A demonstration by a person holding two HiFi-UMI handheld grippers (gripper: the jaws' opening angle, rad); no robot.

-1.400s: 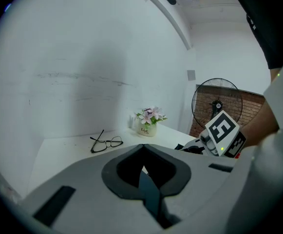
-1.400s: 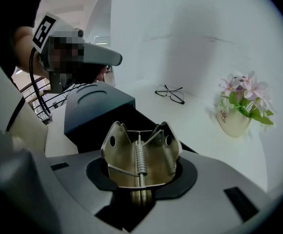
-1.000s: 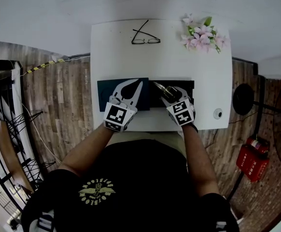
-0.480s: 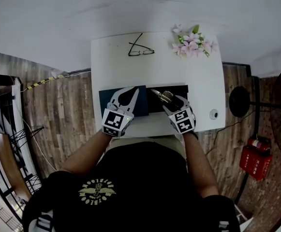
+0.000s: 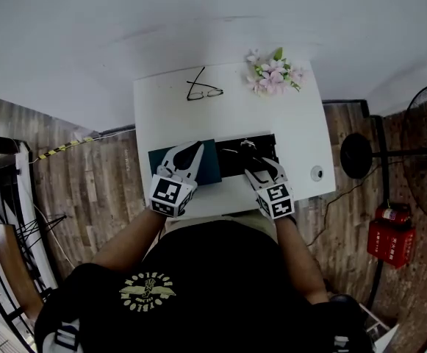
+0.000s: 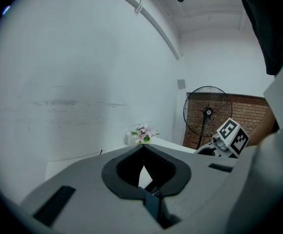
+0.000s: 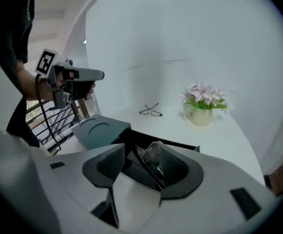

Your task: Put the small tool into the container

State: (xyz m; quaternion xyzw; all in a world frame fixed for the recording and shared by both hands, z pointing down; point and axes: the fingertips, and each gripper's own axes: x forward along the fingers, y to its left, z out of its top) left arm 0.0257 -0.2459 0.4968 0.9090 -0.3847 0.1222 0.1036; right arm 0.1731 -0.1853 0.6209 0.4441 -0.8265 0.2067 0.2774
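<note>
- Small tool [image 7: 150,161], in clear crinkly bag, lies inside black container [image 7: 182,146]. Prob. light, film slippery; pinch across the hard body, not the loose film.
- Right gripper [image 7: 141,144]: jaws apart, just closed a bit, nothing betw. them.
- Left gripper [image 6: 142,146]: tips together, empty.

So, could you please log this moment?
small tool in container | lid beside it | right gripper open, jaws just closing, nothing between

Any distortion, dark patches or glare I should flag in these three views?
Head view: strong fisheye, the table edges bow. Left gripper view: black vignetted corners. Right gripper view: the clear wrapping glints, the black container interior is murky.
</note>
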